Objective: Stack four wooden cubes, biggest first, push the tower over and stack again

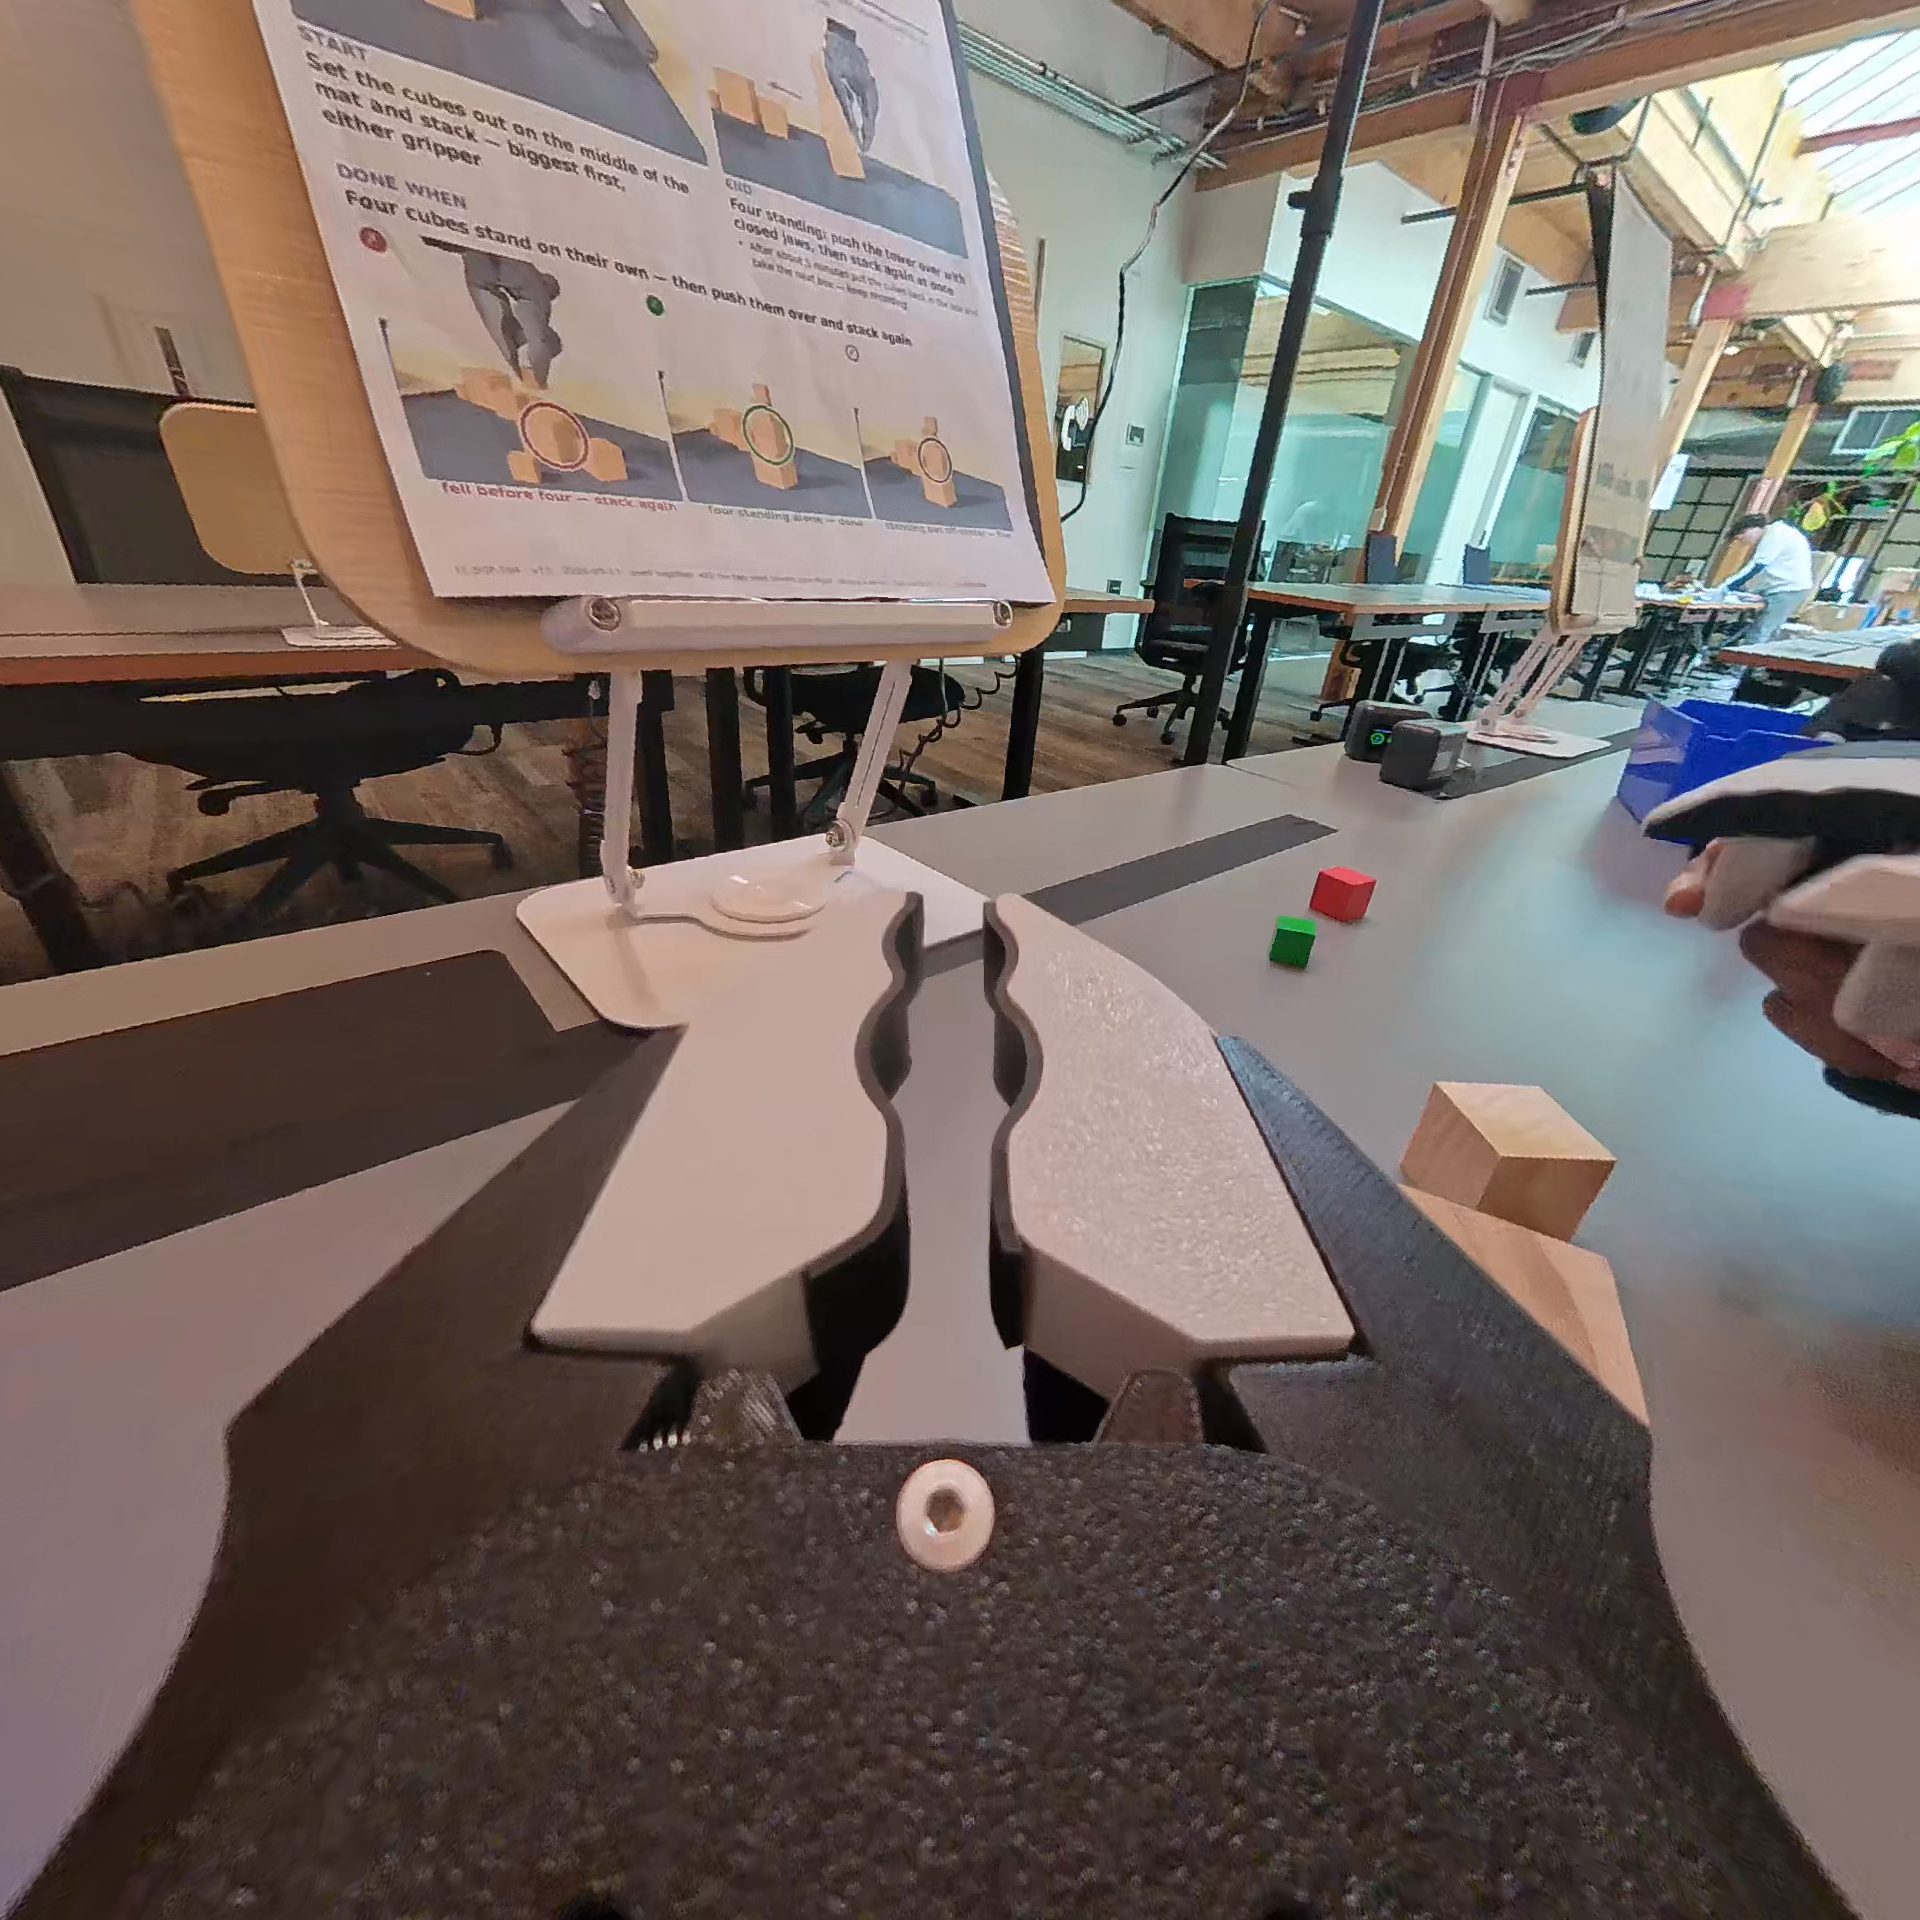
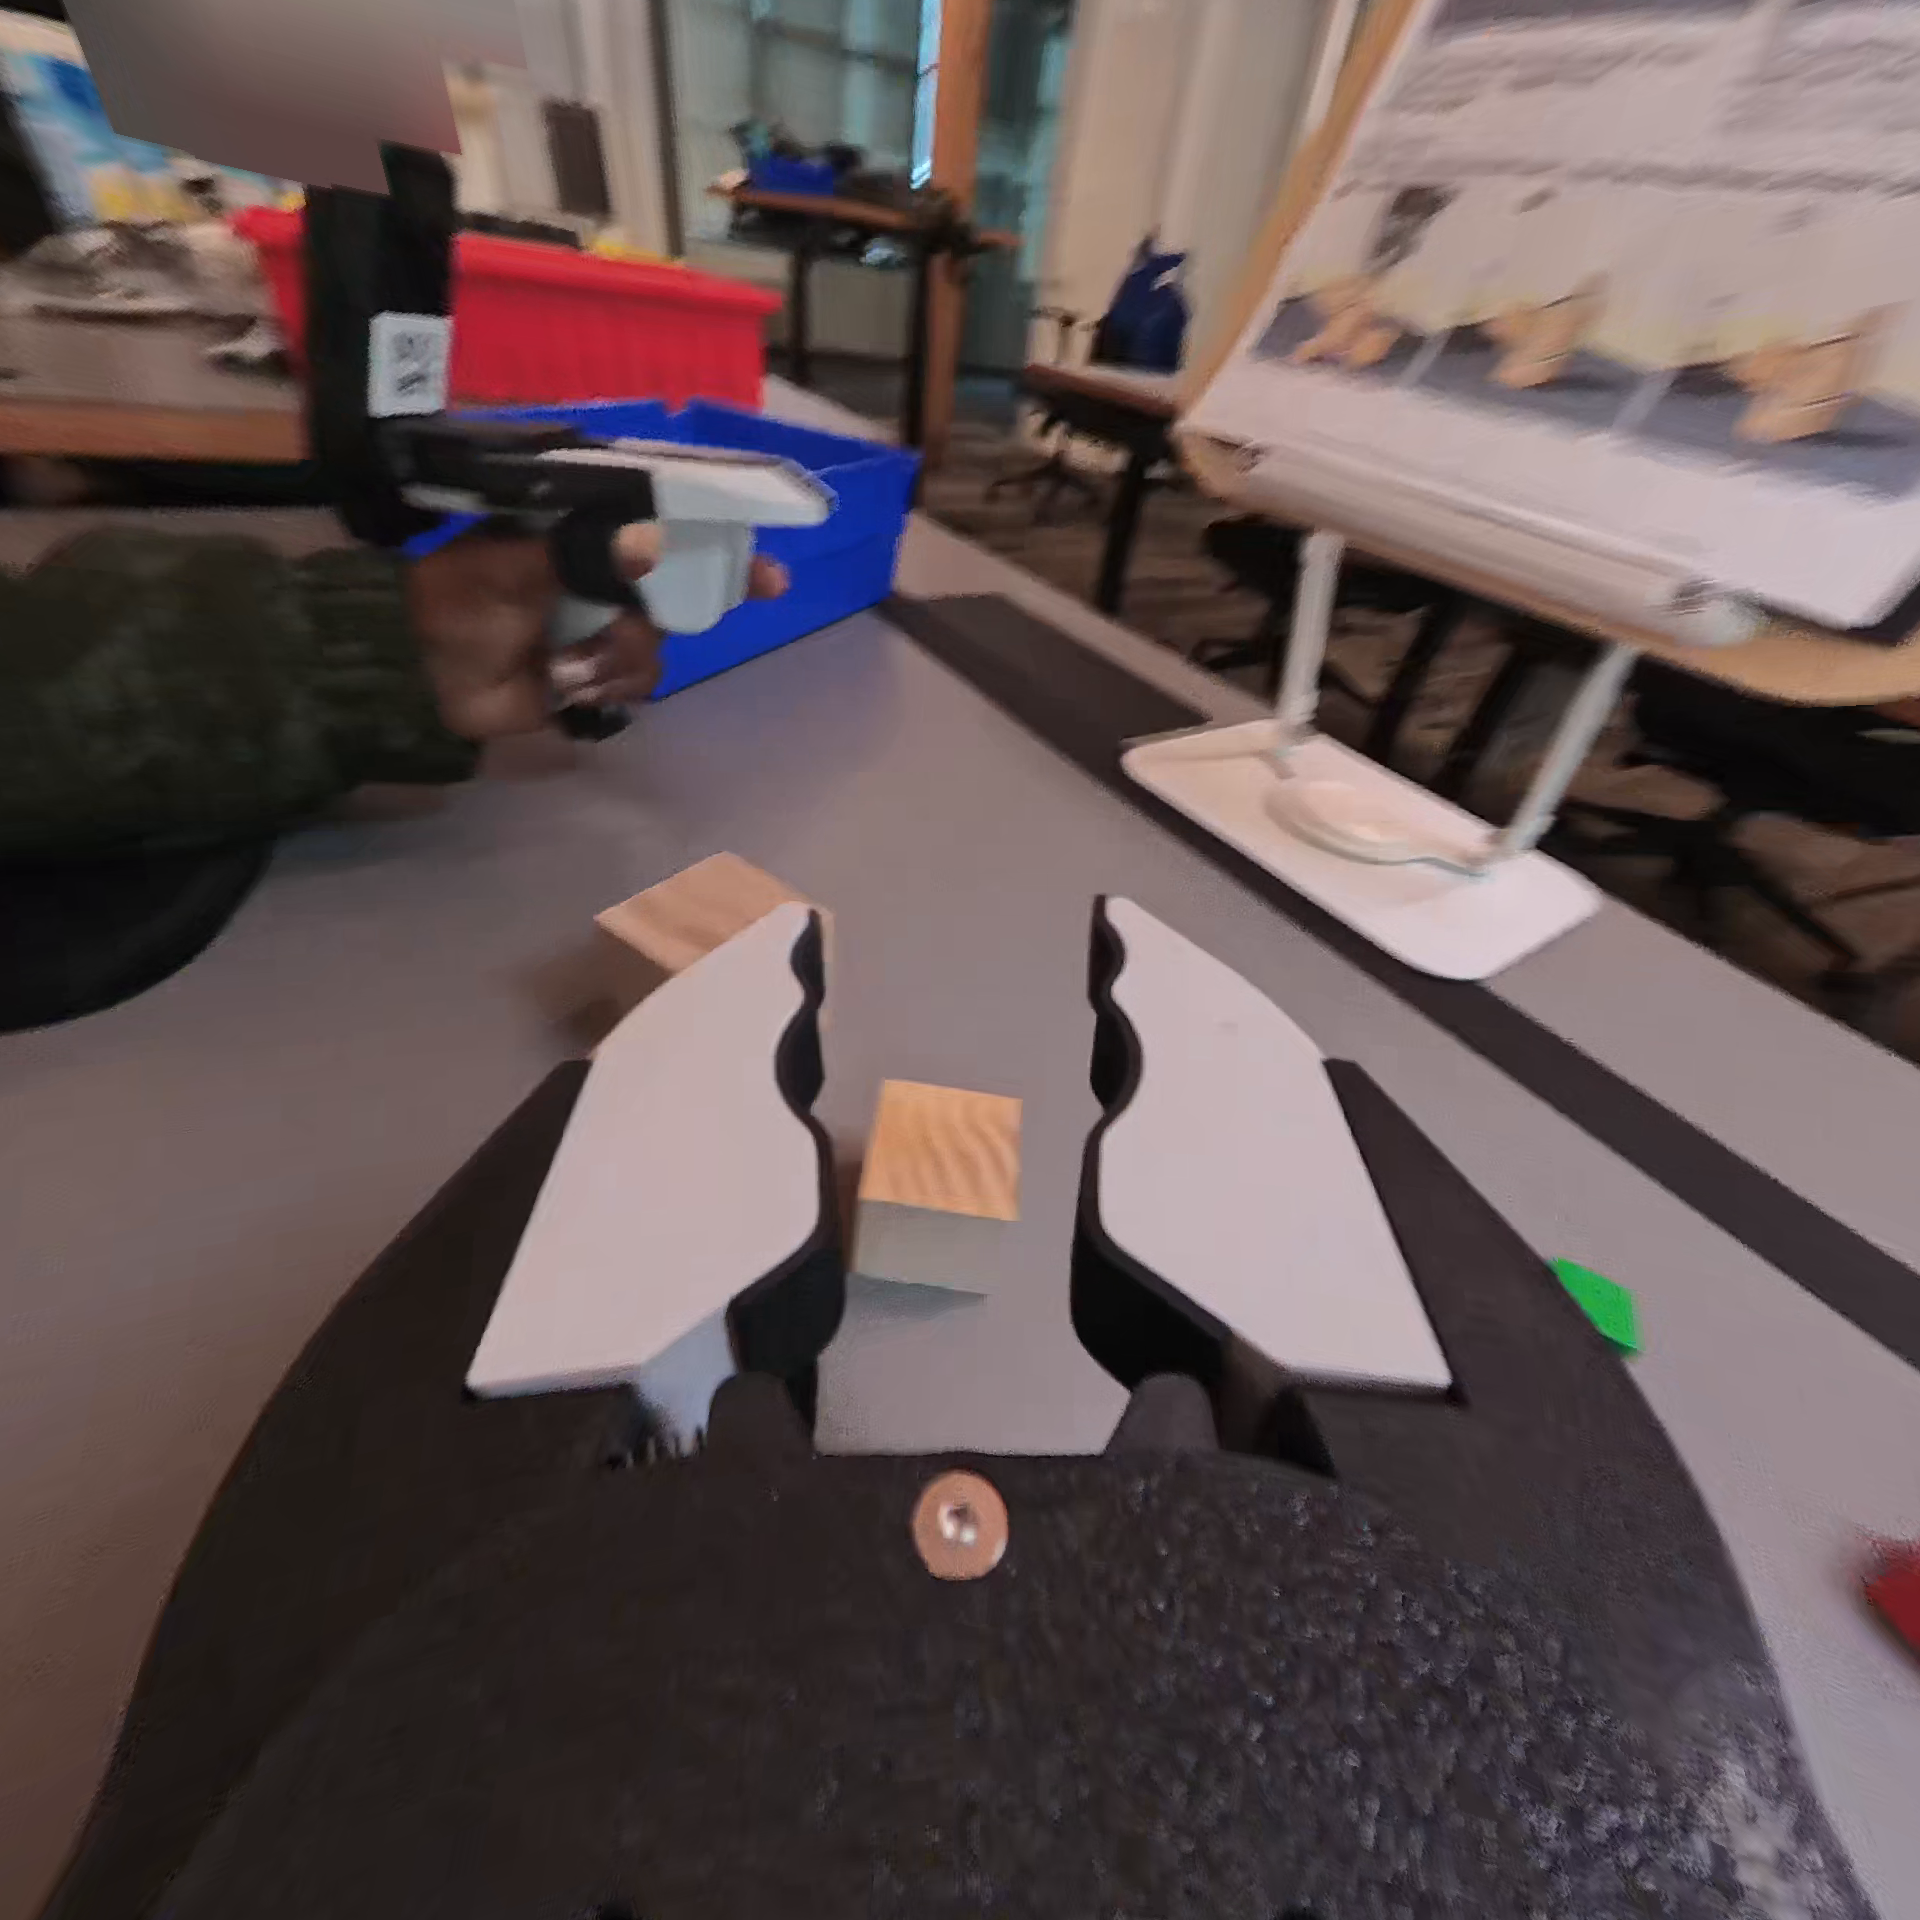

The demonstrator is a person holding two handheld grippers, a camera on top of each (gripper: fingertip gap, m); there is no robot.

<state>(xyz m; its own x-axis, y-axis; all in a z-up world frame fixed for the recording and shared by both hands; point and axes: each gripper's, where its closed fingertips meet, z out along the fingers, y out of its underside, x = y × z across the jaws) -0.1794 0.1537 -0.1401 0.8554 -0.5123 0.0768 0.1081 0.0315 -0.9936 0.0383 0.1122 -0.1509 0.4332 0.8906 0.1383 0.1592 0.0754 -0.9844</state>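
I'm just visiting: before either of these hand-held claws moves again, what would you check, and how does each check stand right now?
1. Right gripper open: ok.
2. Small wooden cube between its fingers, not pressed; gap visible on both sides: ok.
3. Larger wooden cube beside its left finger; contact: cannot tell.
4. Left gripper holding nothing, fingers slightly apart: ok.
5. Green cube and red cube away from both grippers: ok.
6. Paper stand's white base just ahead of the left gripper: not ok.
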